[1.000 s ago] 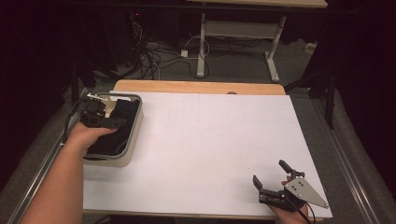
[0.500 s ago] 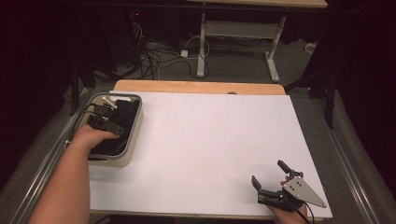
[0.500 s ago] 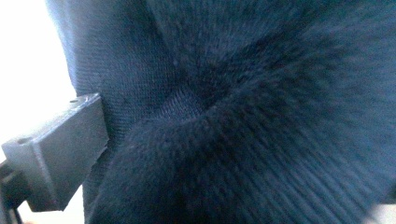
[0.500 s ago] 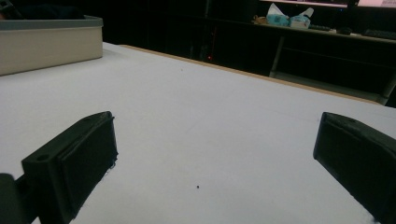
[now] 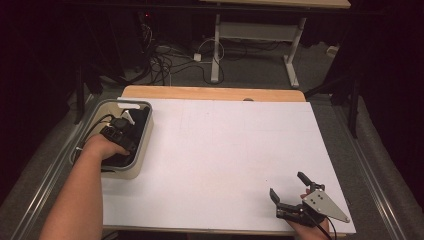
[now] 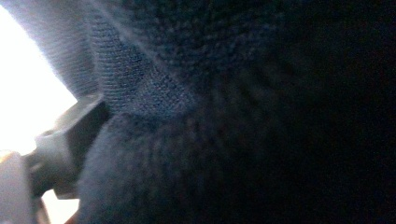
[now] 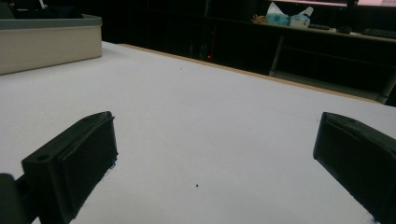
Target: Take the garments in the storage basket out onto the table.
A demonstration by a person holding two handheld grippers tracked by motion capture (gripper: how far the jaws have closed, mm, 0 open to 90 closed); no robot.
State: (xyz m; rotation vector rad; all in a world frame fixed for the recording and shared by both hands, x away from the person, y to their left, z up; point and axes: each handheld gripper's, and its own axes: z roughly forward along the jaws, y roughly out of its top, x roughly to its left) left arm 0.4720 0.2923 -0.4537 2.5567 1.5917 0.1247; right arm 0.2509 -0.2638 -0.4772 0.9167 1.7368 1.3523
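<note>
A grey bin [image 5: 145, 146] stands at the table's left edge with dark cloth [image 5: 116, 160] inside. My left gripper [image 5: 120, 131] is down in the bin, its hand over the cloth. In the left gripper view, dark blue knit fabric [image 6: 233, 116] presses right up to the camera, and one finger [image 6: 70, 135] shows at the left edge. Whether the jaws hold the fabric I cannot tell. My right gripper [image 5: 287, 184] rests near the table's front right corner, open, with nothing between its jaws [image 7: 215, 154].
The white tabletop [image 5: 230, 150] stretches between the bin and my right gripper. The bin's beige wall [image 7: 46, 42] shows far off in the right gripper view. Cables and a desk frame [image 5: 250, 45] lie on the floor beyond the table's far edge.
My left hand has shifted slightly within the bin and the gripper has sunk lower into the cloth. The right gripper has not moved.
</note>
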